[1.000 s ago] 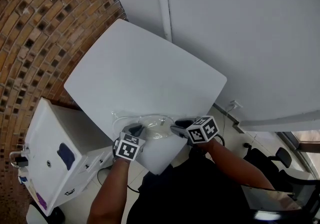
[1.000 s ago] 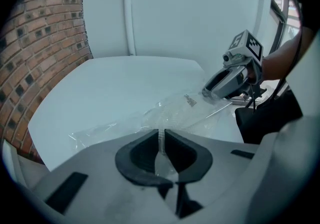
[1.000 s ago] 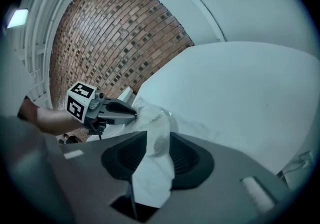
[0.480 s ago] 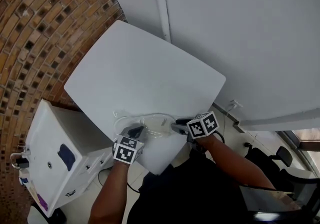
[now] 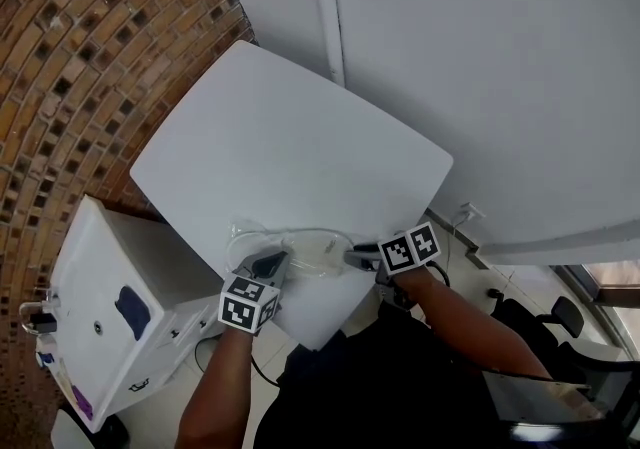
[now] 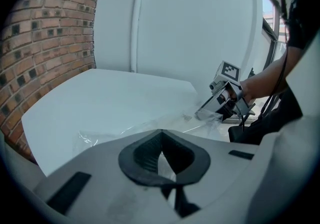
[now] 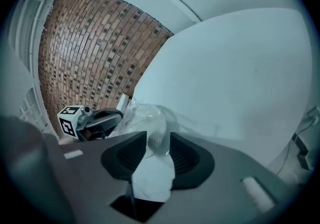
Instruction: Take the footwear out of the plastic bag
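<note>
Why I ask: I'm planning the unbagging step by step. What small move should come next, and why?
Probably ease the two grippers slightly apart to spread the plastic bag open. The left gripper is shut on film at one end, the right gripper pinches film at the other, and the bag lies at the near edge of the table. No footwear can be made out inside.

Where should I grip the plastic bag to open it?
Pinch the plastic bag by its loose ends, coming from the near table edge; the film lies limp there. The left hand-held gripper and right hand-held gripper hold it so.
</note>
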Demonstrator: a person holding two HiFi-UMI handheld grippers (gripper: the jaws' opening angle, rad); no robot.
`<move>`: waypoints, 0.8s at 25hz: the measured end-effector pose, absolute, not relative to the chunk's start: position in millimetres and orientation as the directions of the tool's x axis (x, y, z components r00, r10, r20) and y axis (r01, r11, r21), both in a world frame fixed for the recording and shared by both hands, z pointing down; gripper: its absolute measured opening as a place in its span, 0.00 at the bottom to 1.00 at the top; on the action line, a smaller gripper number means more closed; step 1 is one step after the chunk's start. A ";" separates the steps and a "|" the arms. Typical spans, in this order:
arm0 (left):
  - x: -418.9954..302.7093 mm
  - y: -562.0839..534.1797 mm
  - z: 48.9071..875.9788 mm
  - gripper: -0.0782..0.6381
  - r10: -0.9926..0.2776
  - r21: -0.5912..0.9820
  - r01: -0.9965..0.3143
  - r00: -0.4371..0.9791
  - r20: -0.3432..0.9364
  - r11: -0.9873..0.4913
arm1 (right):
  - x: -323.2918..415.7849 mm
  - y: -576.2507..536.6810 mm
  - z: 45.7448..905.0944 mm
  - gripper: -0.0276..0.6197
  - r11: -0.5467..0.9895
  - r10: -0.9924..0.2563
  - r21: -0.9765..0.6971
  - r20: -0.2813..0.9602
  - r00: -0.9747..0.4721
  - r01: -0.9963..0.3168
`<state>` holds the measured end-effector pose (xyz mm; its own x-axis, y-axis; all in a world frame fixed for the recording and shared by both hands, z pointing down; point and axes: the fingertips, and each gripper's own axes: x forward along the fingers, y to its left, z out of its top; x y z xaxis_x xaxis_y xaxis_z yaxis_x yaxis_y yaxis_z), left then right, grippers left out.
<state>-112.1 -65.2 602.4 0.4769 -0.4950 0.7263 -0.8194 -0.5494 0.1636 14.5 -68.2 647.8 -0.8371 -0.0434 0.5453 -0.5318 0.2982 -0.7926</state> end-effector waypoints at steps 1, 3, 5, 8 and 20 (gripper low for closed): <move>-112.6 -65.2 600.9 0.12 -0.499 0.171 -0.820 0.483 0.720 -0.546 | 12.9 -68.0 646.5 0.27 0.286 -0.043 -0.804 0.533 -0.845 -0.522; -113.1 -64.8 598.6 0.12 -0.505 0.183 -0.819 0.493 0.708 -0.543 | 9.7 -67.8 644.1 0.27 0.258 -0.043 -0.825 0.510 -0.859 -0.503; -114.3 -64.1 598.5 0.12 -0.507 0.184 -0.821 0.493 0.707 -0.541 | 7.9 -68.0 640.4 0.20 0.237 -0.045 -0.844 0.485 -0.873 -0.481; -119.2 -61.8 603.5 0.12 -0.508 0.162 -0.831 0.466 0.724 -0.532 | 7.7 -69.1 630.0 0.15 0.227 -0.061 -0.871 0.434 -0.899 -0.435; -137.4 -58.8 582.5 0.38 -0.641 0.097 -0.871 0.426 0.638 -0.482 | 20.0 -73.2 599.7 0.10 0.301 -0.117 -0.877 0.356 -0.927 -0.375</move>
<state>-137.4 -58.8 582.5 0.4260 -0.6412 0.6383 -0.8706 -0.4824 0.0965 20.0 -73.2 599.7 -0.9271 -0.1170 0.3561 -0.3748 0.3013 -0.8768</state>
